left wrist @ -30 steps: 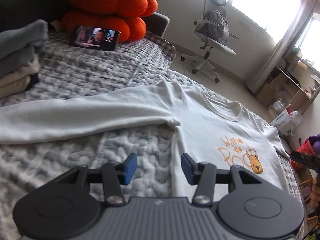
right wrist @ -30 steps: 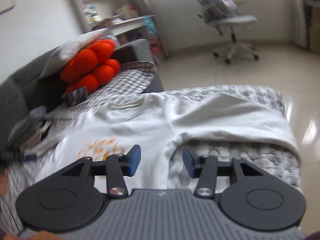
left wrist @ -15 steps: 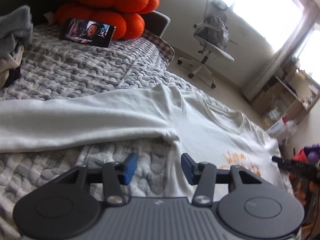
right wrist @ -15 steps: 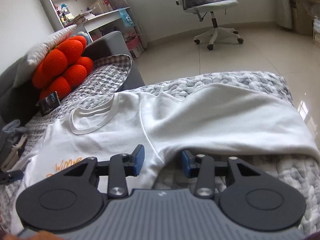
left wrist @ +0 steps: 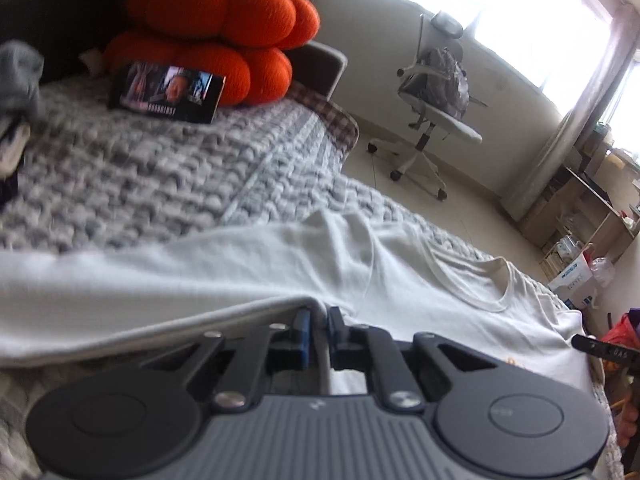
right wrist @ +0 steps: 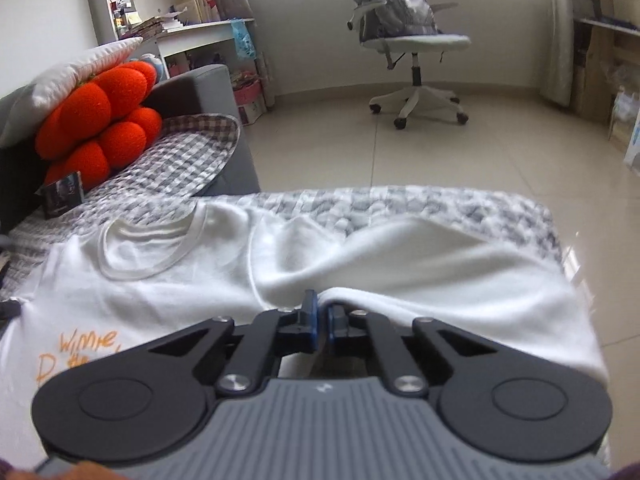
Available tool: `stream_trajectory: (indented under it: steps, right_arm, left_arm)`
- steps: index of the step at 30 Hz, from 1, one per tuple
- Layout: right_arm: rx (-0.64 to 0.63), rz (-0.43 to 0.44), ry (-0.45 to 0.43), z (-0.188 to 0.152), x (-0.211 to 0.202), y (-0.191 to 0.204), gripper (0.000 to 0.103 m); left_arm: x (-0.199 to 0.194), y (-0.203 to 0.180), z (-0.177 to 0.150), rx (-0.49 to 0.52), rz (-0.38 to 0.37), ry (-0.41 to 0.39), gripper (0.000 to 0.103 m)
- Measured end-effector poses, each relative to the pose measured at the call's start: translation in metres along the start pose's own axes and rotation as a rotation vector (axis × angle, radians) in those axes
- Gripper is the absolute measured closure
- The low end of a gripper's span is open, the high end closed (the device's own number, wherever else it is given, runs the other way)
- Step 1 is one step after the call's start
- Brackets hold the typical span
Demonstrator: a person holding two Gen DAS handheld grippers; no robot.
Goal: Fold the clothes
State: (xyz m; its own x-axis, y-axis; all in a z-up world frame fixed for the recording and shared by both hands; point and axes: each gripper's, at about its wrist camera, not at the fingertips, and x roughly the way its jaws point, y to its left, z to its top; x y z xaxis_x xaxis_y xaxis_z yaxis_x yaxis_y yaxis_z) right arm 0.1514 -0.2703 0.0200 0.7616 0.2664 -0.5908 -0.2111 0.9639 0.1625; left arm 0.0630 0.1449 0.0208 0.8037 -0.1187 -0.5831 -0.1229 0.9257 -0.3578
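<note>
- While I watch, left gripper [left wrist: 318, 320] has just closed, pinching white sweatshirt [left wrist: 420, 280] at the armpit.
- Right gripper [right wrist: 322, 312] just clamped the other armpit.
- Sweatshirt flat on grey quilt [left wrist: 140, 184]; orange cushion [left wrist: 216, 36] at 11 o'clock.

The white sweatshirt [right wrist: 168, 292], spread on the bed [right wrist: 460, 204], is pinched at its underarm by the right gripper [right wrist: 319, 312], whose jaws have just been closed.

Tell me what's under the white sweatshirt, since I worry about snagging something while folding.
Under the white sweatshirt only the grey knitted blanket shows, spreading out around its edges. Whatever might lie beneath the shirt's middle is covered by the fabric and cannot be seen.
</note>
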Motion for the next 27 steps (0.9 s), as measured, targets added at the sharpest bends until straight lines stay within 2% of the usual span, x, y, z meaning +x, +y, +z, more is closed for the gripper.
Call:
stream_trajectory:
  steps: [4, 8, 12, 13, 15, 17, 21, 25, 27]
  right_arm:
    - [-0.036, -0.031, -0.059, 0.008, -0.008, 0.007, 0.098]
    - [-0.021, -0.046, -0.109, 0.014, -0.013, 0.004, 0.098]
    - [-0.063, -0.068, -0.023, 0.001, 0.013, 0.009, 0.098]
    - [-0.071, -0.07, 0.012, -0.004, 0.021, 0.01, 0.098]
    - [-0.073, -0.07, 0.007, -0.009, 0.024, 0.01, 0.097]
    - [-0.055, -0.062, 0.011, -0.007, 0.021, 0.008, 0.09]
    - [-0.073, -0.039, 0.034, -0.002, 0.012, 0.007, 0.083]
    - [-0.128, -0.01, 0.036, 0.007, -0.009, 0.01, 0.079]
    - [-0.185, 0.013, 0.058, 0.011, -0.013, 0.015, 0.078]
  left_arm:
    - [-0.006, -0.007, 0.008, 0.024, 0.0, -0.043, 0.094]
    - [-0.003, -0.012, 0.008, 0.059, 0.022, -0.072, 0.094]
    - [0.012, -0.004, -0.003, 0.052, 0.034, -0.008, 0.093]
    - [0.013, -0.001, -0.005, 0.046, 0.031, 0.001, 0.089]
    - [0.008, 0.002, -0.008, 0.039, 0.028, -0.005, 0.083]
    - [0.003, 0.005, -0.007, 0.038, 0.039, 0.001, 0.073]
    - [-0.013, 0.015, -0.003, 0.048, 0.073, 0.004, 0.073]
    - [-0.035, 0.027, 0.009, 0.024, 0.052, -0.013, 0.073]
    - [-0.041, 0.024, 0.021, 0.023, 0.033, -0.046, 0.073]
